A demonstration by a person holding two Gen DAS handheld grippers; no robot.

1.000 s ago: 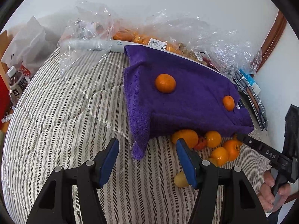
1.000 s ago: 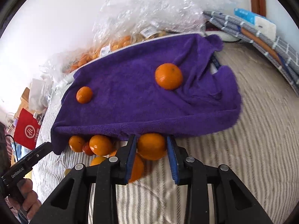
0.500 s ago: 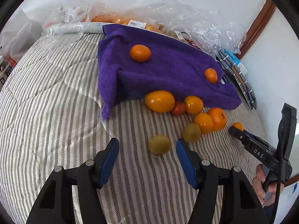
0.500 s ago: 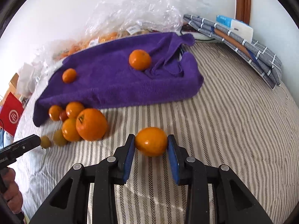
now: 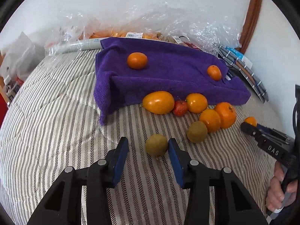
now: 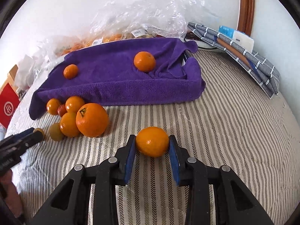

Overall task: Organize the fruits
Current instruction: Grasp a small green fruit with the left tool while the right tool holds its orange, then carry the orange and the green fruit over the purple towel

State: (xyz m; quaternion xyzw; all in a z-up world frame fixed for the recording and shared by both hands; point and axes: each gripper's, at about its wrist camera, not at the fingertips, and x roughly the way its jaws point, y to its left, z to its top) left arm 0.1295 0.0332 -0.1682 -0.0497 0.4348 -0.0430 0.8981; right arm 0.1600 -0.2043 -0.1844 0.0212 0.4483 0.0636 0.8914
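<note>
Left wrist view: you're closing the left gripper (image 5: 149,151) on a kiwi (image 5: 156,147) at lower centre, pads not yet pressing.
Right wrist view: you're holding an orange (image 6: 152,141) clamped in the right gripper (image 6: 152,150), lower centre, low over the striped bedding (image 6: 234,131). Kiwi is likely light, soft and bruisable, fuzzy enough not to slip; take it across the middle, gently. Orange is probably firmer, round, prone to rolling when you're setting it down.
</note>
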